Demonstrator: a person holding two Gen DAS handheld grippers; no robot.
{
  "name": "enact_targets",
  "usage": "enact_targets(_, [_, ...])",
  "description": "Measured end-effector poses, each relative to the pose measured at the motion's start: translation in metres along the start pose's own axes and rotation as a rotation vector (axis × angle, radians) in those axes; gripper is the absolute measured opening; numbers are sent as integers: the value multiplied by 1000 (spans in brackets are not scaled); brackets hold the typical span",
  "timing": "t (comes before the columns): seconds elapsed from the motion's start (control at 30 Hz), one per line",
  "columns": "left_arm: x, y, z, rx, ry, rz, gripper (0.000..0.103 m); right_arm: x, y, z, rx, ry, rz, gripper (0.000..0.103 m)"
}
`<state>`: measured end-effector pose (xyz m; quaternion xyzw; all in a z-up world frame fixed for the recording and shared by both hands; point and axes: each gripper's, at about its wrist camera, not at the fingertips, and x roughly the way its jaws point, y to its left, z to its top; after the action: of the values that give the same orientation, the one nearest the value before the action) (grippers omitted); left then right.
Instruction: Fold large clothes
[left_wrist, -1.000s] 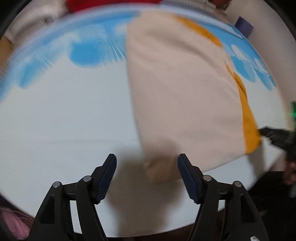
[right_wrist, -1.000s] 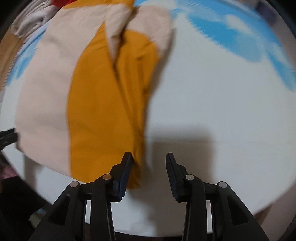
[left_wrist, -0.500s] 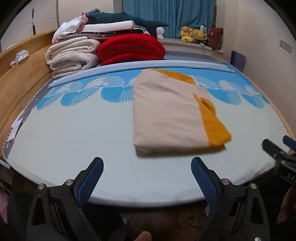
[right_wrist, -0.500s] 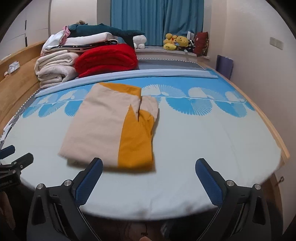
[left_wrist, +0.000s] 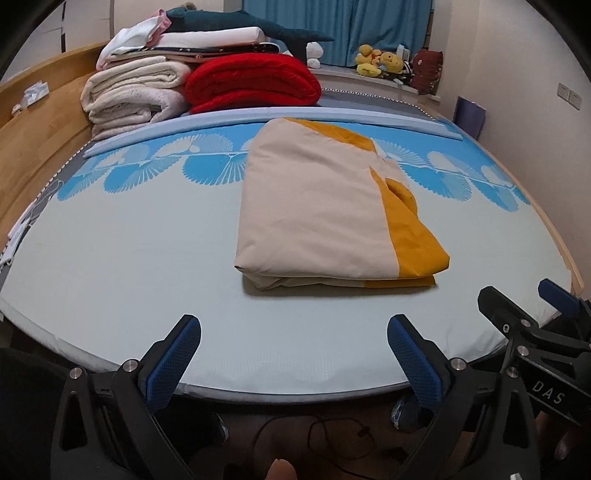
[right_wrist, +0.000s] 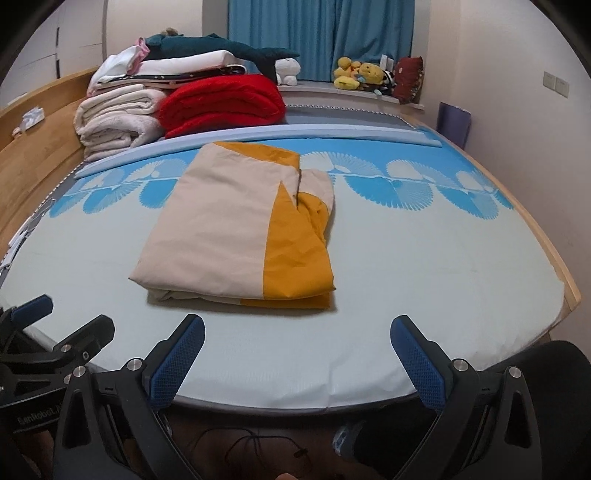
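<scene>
Surface: bed (left_wrist: 147, 266), pale sheet, blue fan-print band.
Centre: folded cream-and-orange cloth (left_wrist: 317, 206), lying flat.
Far left: rolled cream blankets (left_wrist: 133, 96), touching folded red blanket (left_wrist: 255, 81).

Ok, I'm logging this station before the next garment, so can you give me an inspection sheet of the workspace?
Surface: pale blue bed sheet with fan print, smooth.
Job's things: cream and mustard folded cloth lying flat mid-bed, touched by neither gripper.
Clutter: rolled red blanket, white folded blankets, plush toys at the far end.
Grippers: left gripper and right gripper, jaws wide open, empty.
Cables: thin black cable on the floor.
Surroundings: blue curtains, wooden bed frame.
</scene>
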<state>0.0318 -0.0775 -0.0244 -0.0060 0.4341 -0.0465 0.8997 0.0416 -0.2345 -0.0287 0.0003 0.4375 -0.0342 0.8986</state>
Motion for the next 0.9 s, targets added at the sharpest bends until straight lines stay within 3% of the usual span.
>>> enact_targets(0.9, [3,7,-3,-14,9,7,101,6,5,5,6,-17,-10,100])
